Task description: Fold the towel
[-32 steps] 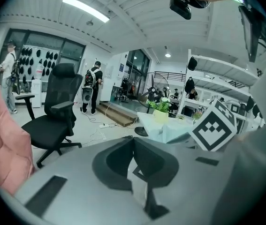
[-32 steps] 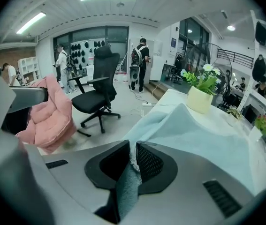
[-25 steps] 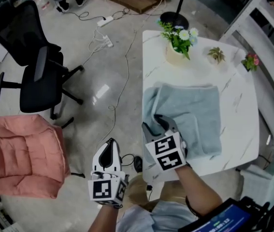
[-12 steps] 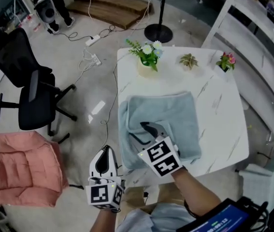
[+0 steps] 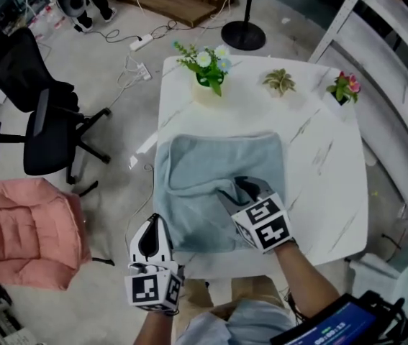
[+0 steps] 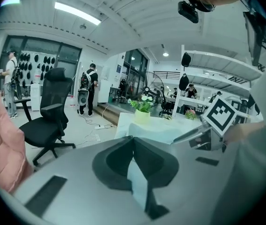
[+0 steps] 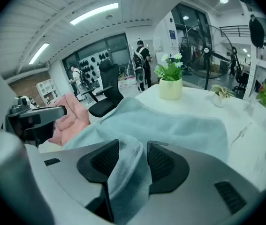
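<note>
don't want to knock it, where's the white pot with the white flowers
Head view: the white flower pot stands at the far left corner of the white marble table, beyond the pale blue towel and left of a small green plant.

one towel (image 5: pixel 204 182), two hand-held grippers (image 5: pixel 151 227) (image 5: pixel 242 187), three potted plants (image 5: pixel 205 62) (image 5: pixel 279 83) (image 5: pixel 342 87), one table (image 5: pixel 329 175)

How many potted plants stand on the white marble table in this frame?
3. A white-flowered plant in a pale pot at the far left corner of the white table; a small spiky green plant mid far edge; a small pink-flowered plant at the far right corner. None appears hidden.
</note>
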{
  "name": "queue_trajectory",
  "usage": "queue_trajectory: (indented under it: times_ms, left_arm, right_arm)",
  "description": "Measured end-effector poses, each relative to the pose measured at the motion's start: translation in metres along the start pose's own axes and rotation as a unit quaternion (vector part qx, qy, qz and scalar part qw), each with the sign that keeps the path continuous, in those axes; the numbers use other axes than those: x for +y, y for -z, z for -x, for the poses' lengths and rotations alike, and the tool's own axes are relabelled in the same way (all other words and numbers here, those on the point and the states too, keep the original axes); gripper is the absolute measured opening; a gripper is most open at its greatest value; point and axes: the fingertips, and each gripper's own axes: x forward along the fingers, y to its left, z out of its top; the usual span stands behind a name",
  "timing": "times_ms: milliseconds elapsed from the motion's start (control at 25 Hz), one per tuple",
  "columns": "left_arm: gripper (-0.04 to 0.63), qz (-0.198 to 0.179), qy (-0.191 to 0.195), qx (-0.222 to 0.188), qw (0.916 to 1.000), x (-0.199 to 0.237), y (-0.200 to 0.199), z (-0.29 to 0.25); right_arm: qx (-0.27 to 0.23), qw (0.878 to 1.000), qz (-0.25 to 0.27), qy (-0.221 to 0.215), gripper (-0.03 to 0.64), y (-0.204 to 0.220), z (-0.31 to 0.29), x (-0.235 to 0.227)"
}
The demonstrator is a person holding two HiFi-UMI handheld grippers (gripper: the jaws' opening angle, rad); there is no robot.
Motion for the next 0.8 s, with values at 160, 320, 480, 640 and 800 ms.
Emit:
queue_trajectory:
  times_ms: [160,320,480,640,800]
  left_arm:
    - [0.008,0.009,-0.03,0.004,0.9995,-0.004,0.011,0.003]
    - [0.008,0.016,-0.048,0.009,0.9987,0.002,0.022,0.017]
    - [0.008,0.024,-0.064,0.006,0.9976,0.015,0.015,0.035]
    - [0.008,0.032,-0.06,-0.017,0.9975,0.026,0.008,0.063]
    - [0.008,0.035,-0.055,-0.023,0.9976,0.041,0.015,0.094]
  right_arm:
    - [0.023,0.999,-0.01,-0.035,0.194,0.016,-0.015,-0.004]
    - [0.008,0.999,0.014,-0.033,0.074,0.007,-0.011,0.004]
    - [-0.024,0.998,0.051,-0.031,0.04,-0.017,0.005,0.036]
    - [-0.032,0.993,0.114,-0.026,0.038,-0.023,0.013,0.085]
    - [-0.029,0.982,0.185,-0.033,0.042,-0.012,0.009,0.142]
